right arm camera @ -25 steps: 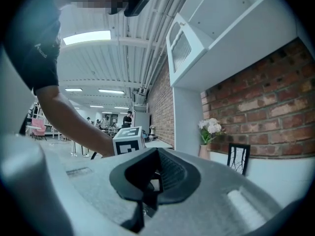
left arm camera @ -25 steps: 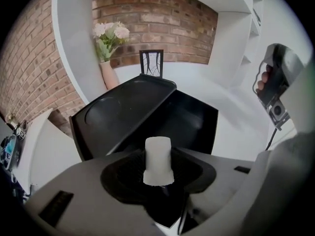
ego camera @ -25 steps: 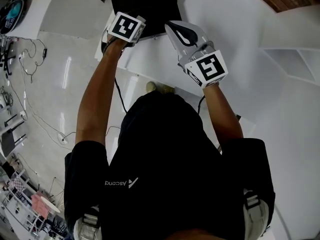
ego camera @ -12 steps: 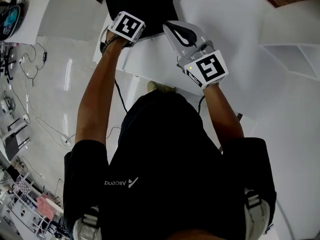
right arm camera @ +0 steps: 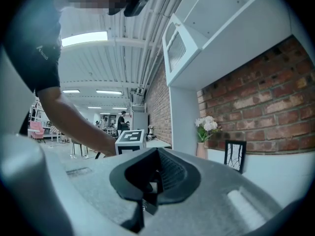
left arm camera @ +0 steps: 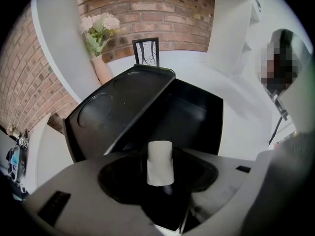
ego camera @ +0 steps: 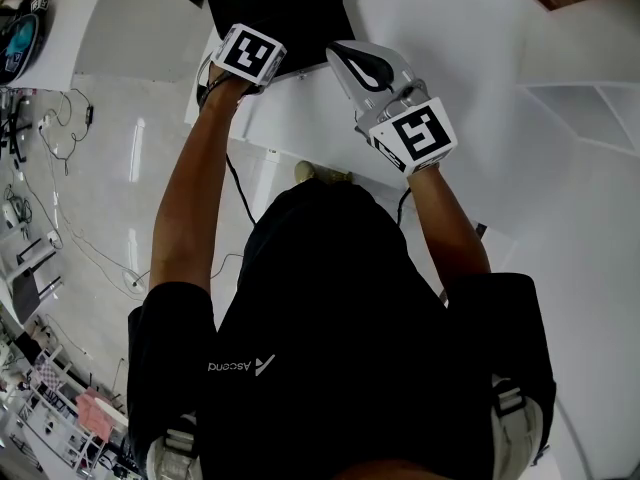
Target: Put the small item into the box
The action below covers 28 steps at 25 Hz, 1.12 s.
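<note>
Head view: a matte black box sits near the left corner of the glossy white table. Both bare forearms reach forward. The left gripper is at the box's near edge, and the right gripper is just beside it.

Left gripper view: the hinged lid stands tilted open. The jaws are opening wide, with the small item, a smooth white cylinder, upright between them above the box.

Right gripper view: the ribbed dark jaws are drawn together on nothing, pointing along the brick wall.
</note>
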Tool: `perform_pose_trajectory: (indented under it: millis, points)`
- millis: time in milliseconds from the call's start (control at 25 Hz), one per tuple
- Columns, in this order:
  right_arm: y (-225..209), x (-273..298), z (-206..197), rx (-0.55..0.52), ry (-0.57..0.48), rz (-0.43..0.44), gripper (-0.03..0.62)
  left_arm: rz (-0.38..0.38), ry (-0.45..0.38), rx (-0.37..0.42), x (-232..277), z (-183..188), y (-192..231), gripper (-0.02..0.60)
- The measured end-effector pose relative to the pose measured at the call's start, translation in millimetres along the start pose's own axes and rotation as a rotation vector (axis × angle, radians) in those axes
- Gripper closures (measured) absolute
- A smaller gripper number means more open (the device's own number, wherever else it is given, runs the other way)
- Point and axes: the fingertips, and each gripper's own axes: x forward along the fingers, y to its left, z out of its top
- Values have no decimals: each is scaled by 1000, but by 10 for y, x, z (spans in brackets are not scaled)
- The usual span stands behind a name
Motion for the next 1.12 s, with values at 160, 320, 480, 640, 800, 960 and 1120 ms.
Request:
perform_pose_trajectory:
  millis: [160,320,480,640,800,960,1120]
  points:
    - [-6,-42,33,-1,3,-2,592,0,-34,-11,-112,56,-24,387]
    - [-1,0,16,4,6,0,593,1,-83,-28,-212,89,2,387]
    - [47,53,29,5,7,6,592,5,-166,-61,-402,123,42,387]
    - [99,39,118,1,6,7,592,10,-314,-112,-768,224,33,387]
    - [158,42,194,2,-2,8,592,19,-551,-139,-1291,388,-6,387]
    - [204,40,286,7,-22,12,594,26,-769,-131,-1753,474,-135,405]
    - [351,10,487,-8,-57,17,594,20,-962,-112,-2261,450,-328,473]
